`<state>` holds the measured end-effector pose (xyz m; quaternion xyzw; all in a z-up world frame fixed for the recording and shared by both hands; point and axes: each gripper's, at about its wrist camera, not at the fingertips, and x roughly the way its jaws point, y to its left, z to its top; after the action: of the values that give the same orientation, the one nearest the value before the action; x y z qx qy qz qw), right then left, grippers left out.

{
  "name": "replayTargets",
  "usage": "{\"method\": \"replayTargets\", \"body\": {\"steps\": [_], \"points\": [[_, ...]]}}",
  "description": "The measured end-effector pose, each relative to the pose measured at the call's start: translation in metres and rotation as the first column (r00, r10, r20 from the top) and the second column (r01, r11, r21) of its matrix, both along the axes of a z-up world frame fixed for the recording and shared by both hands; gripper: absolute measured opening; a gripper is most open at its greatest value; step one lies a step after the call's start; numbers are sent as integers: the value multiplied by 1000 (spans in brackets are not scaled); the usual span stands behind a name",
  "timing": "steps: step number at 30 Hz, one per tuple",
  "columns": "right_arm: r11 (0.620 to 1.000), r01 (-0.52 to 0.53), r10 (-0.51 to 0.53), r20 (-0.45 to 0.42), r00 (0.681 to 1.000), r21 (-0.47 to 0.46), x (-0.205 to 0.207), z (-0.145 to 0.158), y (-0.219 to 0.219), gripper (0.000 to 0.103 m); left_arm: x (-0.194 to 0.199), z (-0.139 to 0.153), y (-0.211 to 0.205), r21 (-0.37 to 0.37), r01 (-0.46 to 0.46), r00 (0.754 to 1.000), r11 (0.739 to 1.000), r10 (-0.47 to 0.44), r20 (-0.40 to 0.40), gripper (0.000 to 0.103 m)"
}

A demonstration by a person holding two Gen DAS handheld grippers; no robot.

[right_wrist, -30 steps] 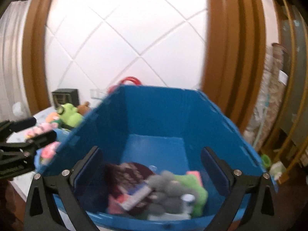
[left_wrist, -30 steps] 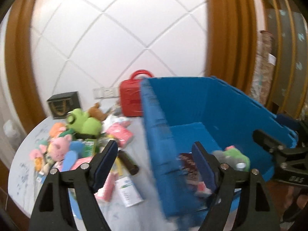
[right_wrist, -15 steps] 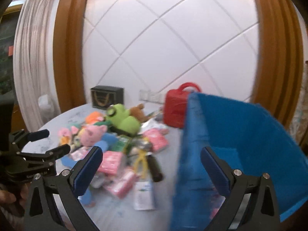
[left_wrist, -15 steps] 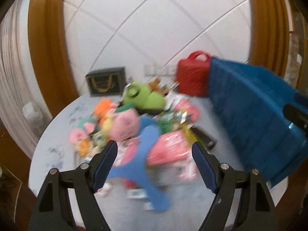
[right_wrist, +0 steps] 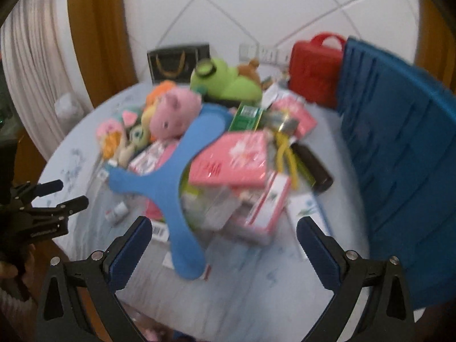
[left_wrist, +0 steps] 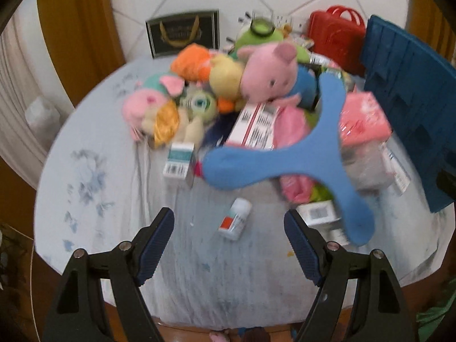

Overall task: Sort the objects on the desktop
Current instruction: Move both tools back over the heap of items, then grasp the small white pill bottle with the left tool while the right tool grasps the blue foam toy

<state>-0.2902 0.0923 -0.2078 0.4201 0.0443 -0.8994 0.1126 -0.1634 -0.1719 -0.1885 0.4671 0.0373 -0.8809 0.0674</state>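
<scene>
A pile of objects lies on a round table with a pale floral cloth [left_wrist: 94, 188]. A blue three-armed boomerang [left_wrist: 322, 154] lies on top of it, also in the right wrist view [right_wrist: 173, 168]. A pink pig plush [left_wrist: 268, 71], a green plush [right_wrist: 225, 82], pink packets [right_wrist: 230, 159] and a small white bottle [left_wrist: 235, 219] are in the pile. My left gripper [left_wrist: 229, 245] is open and empty above the near table edge, just short of the bottle. My right gripper [right_wrist: 219, 248] is open and empty near the boomerang's lower arm.
A blue plastic bin [right_wrist: 399, 154] stands at the table's right side, also seen in the left wrist view [left_wrist: 413, 91]. A red case [right_wrist: 316, 68] and a black gift bag [left_wrist: 182, 32] stand at the back by the white wall. Yellow pliers [right_wrist: 285, 154] lie beside a dark tube.
Both grippers have swung left from over the blue bin to face the pile on the table and come closer to it. Both stay open and empty.
</scene>
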Motion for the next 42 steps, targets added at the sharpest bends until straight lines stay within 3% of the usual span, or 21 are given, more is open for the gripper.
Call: {"method": "replayTargets", "body": {"steps": [3, 9, 14, 16, 18, 23, 30, 34, 39, 42], "points": [[999, -13, 13, 14, 1000, 32, -5, -13, -17, 102, -6, -23, -9, 22, 12, 999, 1000, -13, 31, 79], [997, -54, 50, 64, 997, 62, -27, -48, -47, 80, -18, -58, -14, 37, 49, 995, 998, -52, 81, 78], [993, -82, 77, 61, 995, 87, -41, -69, -64, 74, -30, -80, -8, 17, 71, 990, 997, -72, 121, 63], [988, -97, 95, 24, 995, 123, -43, -67, -70, 74, -33, -88, -8, 24, 61, 988, 998, -64, 138, 55], [987, -119, 119, 6, 993, 105, -42, -60, -72, 73, -34, -95, -10, 34, 39, 988, 999, -44, 151, 53], [973, -214, 217, -28, 976, 82, -38, -51, -87, 69, -33, -96, -12, 41, 13, 991, 999, -19, 133, 53], [959, -250, 245, 55, 968, 131, -61, -88, -96, 63, -49, -96, -7, 36, -7, 995, 999, 3, 103, 53], [958, -257, 252, 52, 966, 129, -67, -97, -94, 63, -47, -94, -3, 46, -18, 996, 999, 14, 90, 27], [955, -258, 255, 36, 966, 146, -72, -102, -95, 58, -37, -92, -4, 74, -55, 995, 996, 48, 92, 27], [955, -249, 249, 19, 968, 162, -72, -101, -95, 45, -36, -86, -5, 69, -61, 995, 996, 56, 79, 27]]}}
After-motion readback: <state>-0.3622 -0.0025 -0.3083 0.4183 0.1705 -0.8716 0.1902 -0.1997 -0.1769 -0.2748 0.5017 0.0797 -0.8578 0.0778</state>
